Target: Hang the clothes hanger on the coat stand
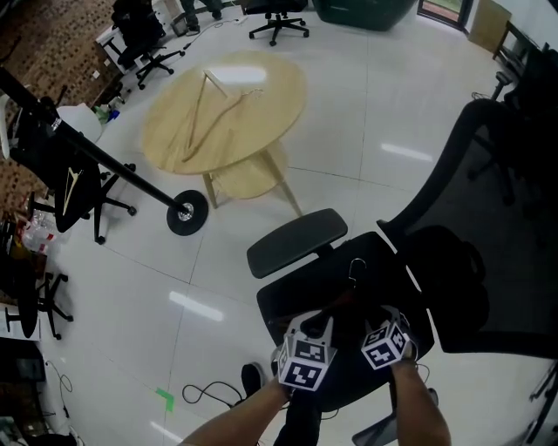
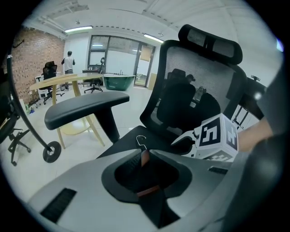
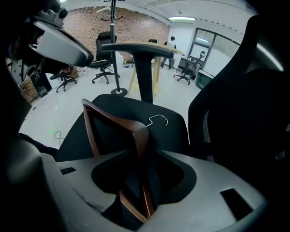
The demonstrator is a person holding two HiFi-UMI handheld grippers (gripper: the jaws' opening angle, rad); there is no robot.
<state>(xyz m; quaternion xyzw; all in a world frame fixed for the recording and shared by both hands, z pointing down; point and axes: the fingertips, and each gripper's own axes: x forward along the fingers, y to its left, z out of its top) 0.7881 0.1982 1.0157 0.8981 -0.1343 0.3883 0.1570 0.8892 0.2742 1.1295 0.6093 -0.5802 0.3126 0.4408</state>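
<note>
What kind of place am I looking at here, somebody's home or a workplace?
Most likely an open-plan office or lab workspace: black swivel chairs stand about a shiny tiled floor, a round wooden table sits in the open, and glass partitions line the far side.

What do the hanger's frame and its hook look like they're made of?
The hanger looks like wood: reddish-brown flat bars with a smooth, slightly glossy finish and soft highlights along the edges, possibly varnished. Its hook is a thin, pale, shiny bent wire, most likely metal.
</note>
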